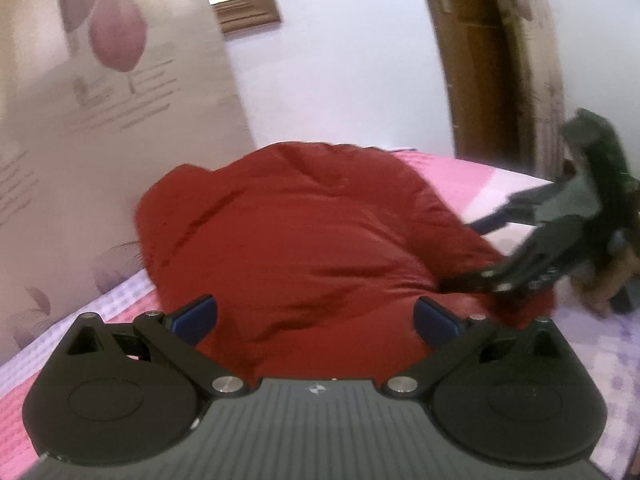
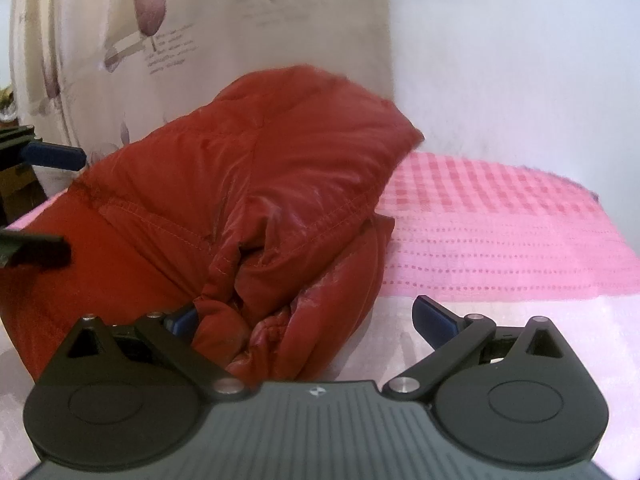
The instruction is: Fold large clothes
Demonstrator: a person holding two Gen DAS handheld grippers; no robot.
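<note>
Left wrist view: the red quilted puffer jacket (image 1: 312, 232) lies bunched on the bed with the pink checked cover (image 1: 460, 168), its far edge close against the floral-printed curtain (image 1: 120, 92), and the left tool (image 1: 316, 320) hovers above its near hem with both blue-padded fingers (image 1: 196, 318) spread wide and gripping nothing. The right tool (image 1: 486, 246) enters from the right of this view, its fingers also parted, the lower one at the jacket's right edge; whether it touches the fabric cannot be told. The right wrist view shows the right tool (image 2: 316, 320) with its fingers apart, straddling a thick doubled bulge of the jacket (image 2: 248, 208) where a stitched hem rolls over the layers beneath. The step in hand appears to be taking hold for the next fold. To do it well, set each tool at an outer corner of the hem, not on the rolled bulge, and close on all layers together, because the slick, lofty shell is likely to slip from a shallow bite. Lift both sides evenly, carry the fold toward the curtain side, and press out trapped air before releasing.
</note>
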